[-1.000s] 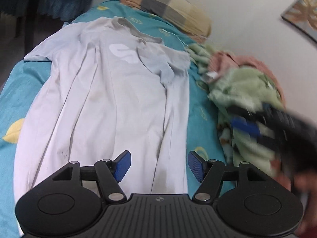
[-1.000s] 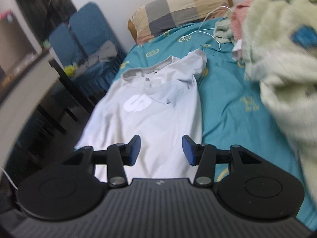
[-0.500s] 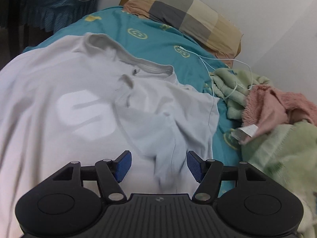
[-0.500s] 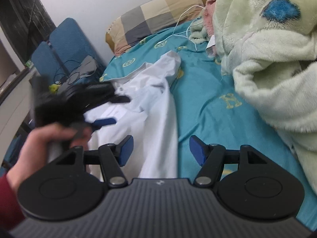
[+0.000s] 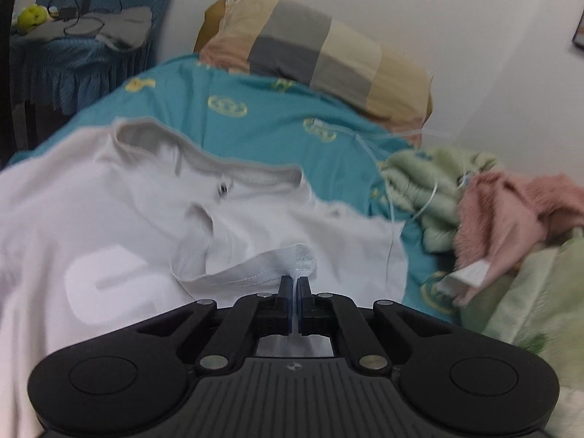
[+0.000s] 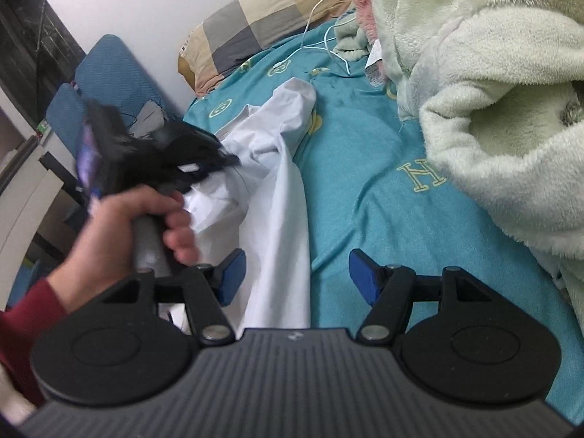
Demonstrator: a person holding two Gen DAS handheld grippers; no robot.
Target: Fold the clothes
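Closest in, the left tongs are clamped right down on the hem of the shirt's sleeve, blue pads pinching a thin strip of cloth between them. The right tongs are spread wide with nothing between them, hanging over the side edge of the white t-shirt where it meets the teal bedsheet. In the right wrist view you can also see the left hand gripping its handle, red cuff at the wrist (that bit is pretty motion-blurred). The shirt itself lies on the bed front side up, with a big pale "S" print on the chest; its long axis runs away from the cameras, collar pointing toward the checked pillow at the head of the bed, and the pinched sleeve sits lifted and folded in over the chest. Off to the right side there's a heap of fluffy green blanket with something pink on it and a white cable trailing across the sheet. Farthest back, a blue chair by the wall.
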